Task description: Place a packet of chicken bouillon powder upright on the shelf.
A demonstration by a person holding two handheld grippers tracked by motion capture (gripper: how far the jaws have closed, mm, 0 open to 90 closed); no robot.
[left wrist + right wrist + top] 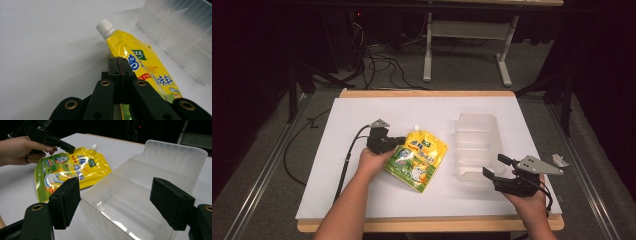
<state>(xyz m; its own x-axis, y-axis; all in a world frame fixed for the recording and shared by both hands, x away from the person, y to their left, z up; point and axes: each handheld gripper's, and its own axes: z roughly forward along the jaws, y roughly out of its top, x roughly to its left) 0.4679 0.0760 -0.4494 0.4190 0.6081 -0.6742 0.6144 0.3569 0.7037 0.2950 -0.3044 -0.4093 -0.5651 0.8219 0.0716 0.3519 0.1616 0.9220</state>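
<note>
- Two claws in play: my left claw point(398, 142) is pinched on the left edge of the yellow spout pouch point(417, 158), which lies on the white tabletop point(352, 115) just left of the clear plastic bin point(475, 145).
- My right claw point(493, 167) stands spread at the bin's near end, empty.
- Advice: I should lift slowly, keep the white cap point(105, 28) uppermost, and steady the bin before lowering the pouch in.
</note>
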